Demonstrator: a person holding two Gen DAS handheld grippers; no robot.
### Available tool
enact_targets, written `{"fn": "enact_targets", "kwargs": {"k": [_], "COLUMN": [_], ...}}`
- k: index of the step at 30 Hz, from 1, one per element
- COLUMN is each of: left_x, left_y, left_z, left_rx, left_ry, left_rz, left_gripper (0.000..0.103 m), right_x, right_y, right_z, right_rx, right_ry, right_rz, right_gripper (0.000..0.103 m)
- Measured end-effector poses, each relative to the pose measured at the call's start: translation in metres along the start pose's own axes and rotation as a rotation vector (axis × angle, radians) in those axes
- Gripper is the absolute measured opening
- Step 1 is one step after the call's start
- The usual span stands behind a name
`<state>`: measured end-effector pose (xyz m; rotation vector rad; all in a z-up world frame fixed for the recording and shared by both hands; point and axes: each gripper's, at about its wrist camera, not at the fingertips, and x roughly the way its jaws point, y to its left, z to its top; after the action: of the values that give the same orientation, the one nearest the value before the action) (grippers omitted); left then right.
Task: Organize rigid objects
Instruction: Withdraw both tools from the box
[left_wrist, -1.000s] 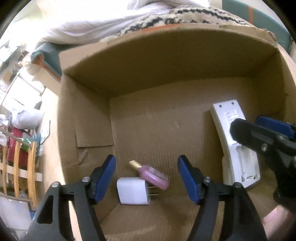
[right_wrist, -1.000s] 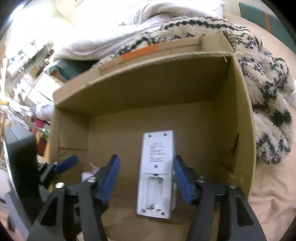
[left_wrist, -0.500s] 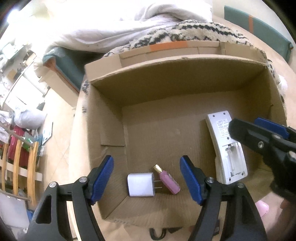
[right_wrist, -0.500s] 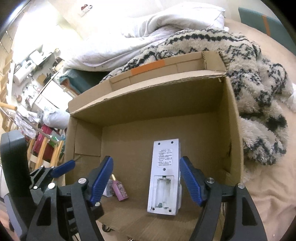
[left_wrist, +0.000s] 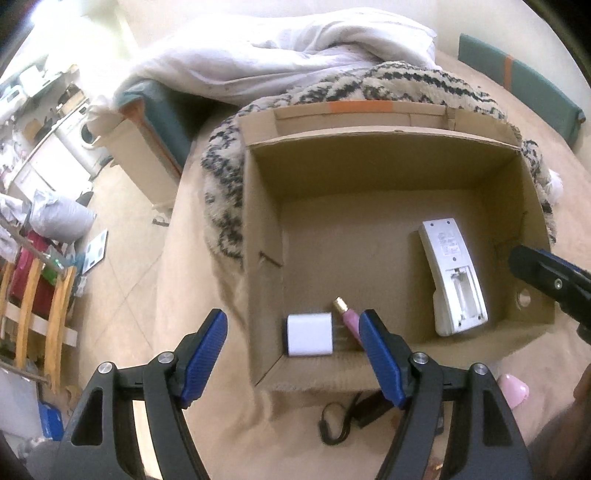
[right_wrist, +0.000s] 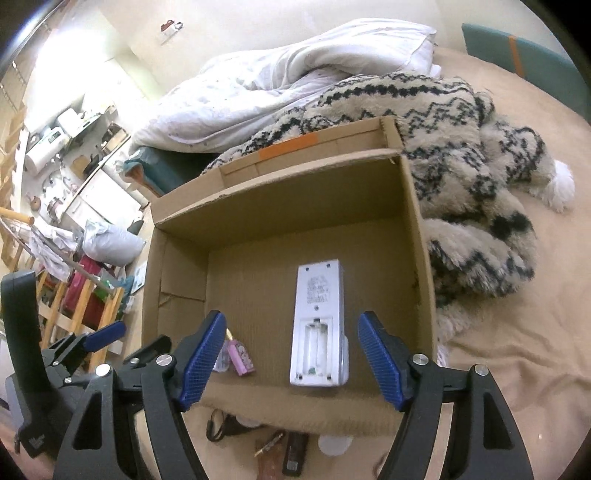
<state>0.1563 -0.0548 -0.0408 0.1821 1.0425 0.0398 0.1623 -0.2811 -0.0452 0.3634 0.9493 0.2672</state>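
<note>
An open cardboard box (left_wrist: 399, 162) (right_wrist: 417, 236) sits on a beige bed. Inside lie a white remote (left_wrist: 452, 273) (right_wrist: 319, 325), face down with its battery bay open, a white charger plug (left_wrist: 308, 334) and a small pink bottle (left_wrist: 349, 319) (right_wrist: 240, 356). My left gripper (left_wrist: 293, 352) hovers open above the box's near left corner, nothing between its blue pads. My right gripper (right_wrist: 293, 360) hangs open above the near wall, the remote below it and untouched. The right gripper's tip (left_wrist: 546, 277) shows at the right edge of the left wrist view.
A patterned fuzzy blanket (right_wrist: 472, 155) and a white duvet (right_wrist: 295, 74) lie behind and right of the box. In front of the box lie a black strap (left_wrist: 336, 424), a pink item (left_wrist: 513, 389) and small dark objects (right_wrist: 291, 454). Cluttered floor and wooden racks (left_wrist: 40, 314) are left.
Both grippers have risen and pulled back out of the box. The right jaws widened away from the remote, which stays on the box floor. The plug and pink bottle lie where they were.
</note>
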Motion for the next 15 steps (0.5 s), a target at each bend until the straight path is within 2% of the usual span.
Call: {"fn": "enact_targets", "kwargs": {"k": [15], "left_x": [-0.004], "left_y": [0.039], "left_z": [-0.053], "left_rx": [-0.089], "left_ry": [0.056], "left_rz": [-0.051], "left_gripper": [0.071], "right_x": [-0.018], "right_y": [-0.002], "right_z": [-0.06], "right_rx": [0.073], "right_ry": [0.071], "right_rz": [-0.02], "right_gripper": [0.078]}}
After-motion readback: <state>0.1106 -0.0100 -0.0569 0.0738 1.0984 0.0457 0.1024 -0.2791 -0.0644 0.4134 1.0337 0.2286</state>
